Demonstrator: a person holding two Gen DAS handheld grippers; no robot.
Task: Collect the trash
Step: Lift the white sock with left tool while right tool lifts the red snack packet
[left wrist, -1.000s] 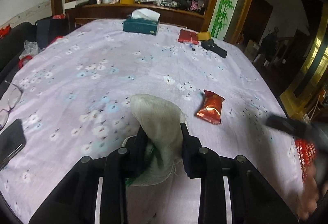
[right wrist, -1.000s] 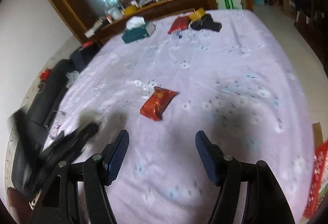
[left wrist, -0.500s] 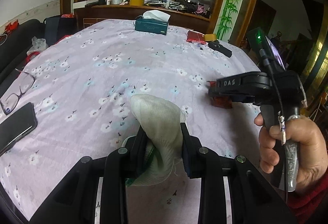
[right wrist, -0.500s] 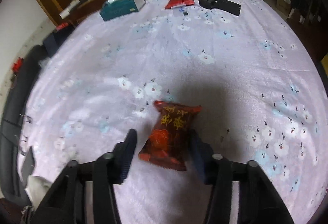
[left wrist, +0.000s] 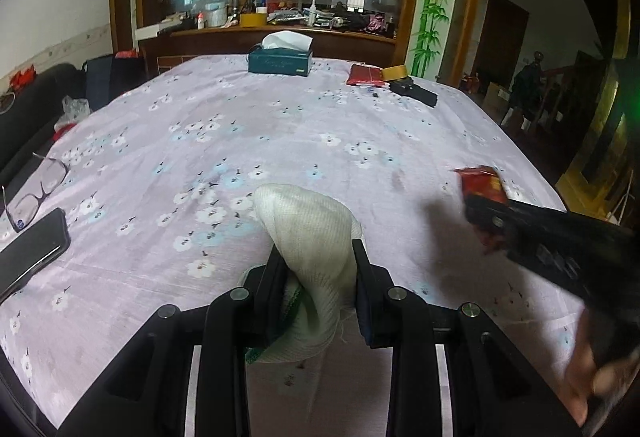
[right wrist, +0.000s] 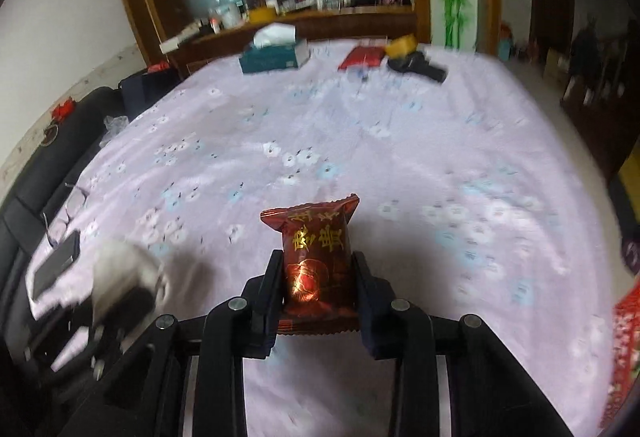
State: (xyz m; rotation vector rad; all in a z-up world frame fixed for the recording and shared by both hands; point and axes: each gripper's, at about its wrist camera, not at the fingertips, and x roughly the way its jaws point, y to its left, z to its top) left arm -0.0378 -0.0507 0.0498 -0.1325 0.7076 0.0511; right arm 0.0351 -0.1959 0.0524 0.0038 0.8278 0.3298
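Observation:
A red snack packet (right wrist: 316, 245) with gold lettering stands upright between the fingers of my right gripper (right wrist: 318, 273), lifted off the flowered tablecloth (right wrist: 400, 157). The jaws are closing and the pads press on its sides. In the left wrist view the same packet (left wrist: 480, 183) and the right gripper (left wrist: 496, 225) appear blurred at the right, with a hand below them. My left gripper (left wrist: 316, 261) is shut on a white woven bag (left wrist: 308, 225) that bulges up past the fingers. The right wrist view shows the bag (right wrist: 120, 265) blurred at the lower left.
At the table's far end lie a teal tissue box (left wrist: 280, 61), a red pouch (left wrist: 364, 75), a yellow tape roll (left wrist: 394, 71) and a black object (left wrist: 414, 93). Glasses (left wrist: 36, 193) and a phone (left wrist: 32, 253) lie at the left edge. A red patterned item (right wrist: 626, 337) shows at the right.
My right gripper came down around the red packet on the cloth, closed on it and lifted it. The left gripper kept its hold on the white bag and shifted a little.

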